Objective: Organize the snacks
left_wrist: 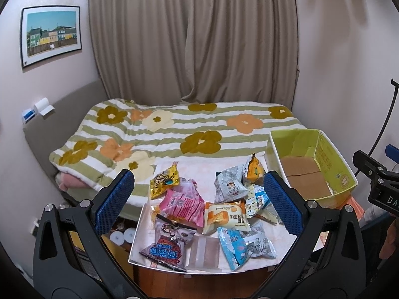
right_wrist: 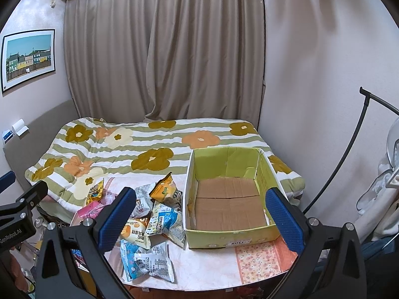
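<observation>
Several snack packets lie in a pile on the white table (left_wrist: 229, 266): a pink packet (left_wrist: 183, 205), a yellow packet (left_wrist: 164, 180), an orange-and-white packet (left_wrist: 225, 216) and blue-and-white packets (left_wrist: 245, 248). A green cardboard box (left_wrist: 309, 164) stands empty at the right, its brown bottom (right_wrist: 229, 201) bare. My left gripper (left_wrist: 199, 199) is open and empty above the pile. My right gripper (right_wrist: 200, 219) is open and empty, spanning the box's front wall (right_wrist: 232, 236). The pile also shows in the right wrist view (right_wrist: 152, 219).
A bed with a flowered striped blanket (left_wrist: 174, 129) lies right behind the table. Beige curtains (left_wrist: 194, 37) hang behind it. A black stand (right_wrist: 349, 154) curves up at the right. Tape rolls (left_wrist: 123, 235) sit below the table's left edge.
</observation>
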### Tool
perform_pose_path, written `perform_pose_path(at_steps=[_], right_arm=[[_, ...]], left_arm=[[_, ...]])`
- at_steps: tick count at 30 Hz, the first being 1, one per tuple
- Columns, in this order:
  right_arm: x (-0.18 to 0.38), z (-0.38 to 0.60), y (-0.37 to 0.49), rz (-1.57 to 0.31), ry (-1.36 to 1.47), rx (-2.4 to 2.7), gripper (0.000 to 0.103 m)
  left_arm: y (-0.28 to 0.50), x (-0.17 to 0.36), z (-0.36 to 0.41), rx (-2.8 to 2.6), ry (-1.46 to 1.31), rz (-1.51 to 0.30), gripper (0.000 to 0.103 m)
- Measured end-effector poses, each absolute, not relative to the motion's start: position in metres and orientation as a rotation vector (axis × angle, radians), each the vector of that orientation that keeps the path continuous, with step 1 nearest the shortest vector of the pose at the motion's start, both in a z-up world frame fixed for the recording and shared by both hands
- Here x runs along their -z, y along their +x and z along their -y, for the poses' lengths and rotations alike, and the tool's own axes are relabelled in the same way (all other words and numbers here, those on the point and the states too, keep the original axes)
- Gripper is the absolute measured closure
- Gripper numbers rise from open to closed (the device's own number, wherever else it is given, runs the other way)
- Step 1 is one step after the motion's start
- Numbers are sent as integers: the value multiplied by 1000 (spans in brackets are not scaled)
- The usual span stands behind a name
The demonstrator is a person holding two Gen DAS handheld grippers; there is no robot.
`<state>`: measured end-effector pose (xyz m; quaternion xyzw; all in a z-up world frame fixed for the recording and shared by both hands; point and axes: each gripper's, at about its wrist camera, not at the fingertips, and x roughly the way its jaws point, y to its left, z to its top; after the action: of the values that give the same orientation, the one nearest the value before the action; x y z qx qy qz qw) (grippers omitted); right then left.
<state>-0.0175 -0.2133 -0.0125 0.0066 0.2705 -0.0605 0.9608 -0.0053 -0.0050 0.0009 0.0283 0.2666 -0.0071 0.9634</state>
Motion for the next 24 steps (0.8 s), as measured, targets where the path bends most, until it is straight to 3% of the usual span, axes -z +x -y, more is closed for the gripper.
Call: perform_pose_path(at_steps=[24], right_arm=[[11, 208, -17, -548, 17, 122, 0]], left_arm=[[-3, -4, 5, 9, 45, -534, 0]])
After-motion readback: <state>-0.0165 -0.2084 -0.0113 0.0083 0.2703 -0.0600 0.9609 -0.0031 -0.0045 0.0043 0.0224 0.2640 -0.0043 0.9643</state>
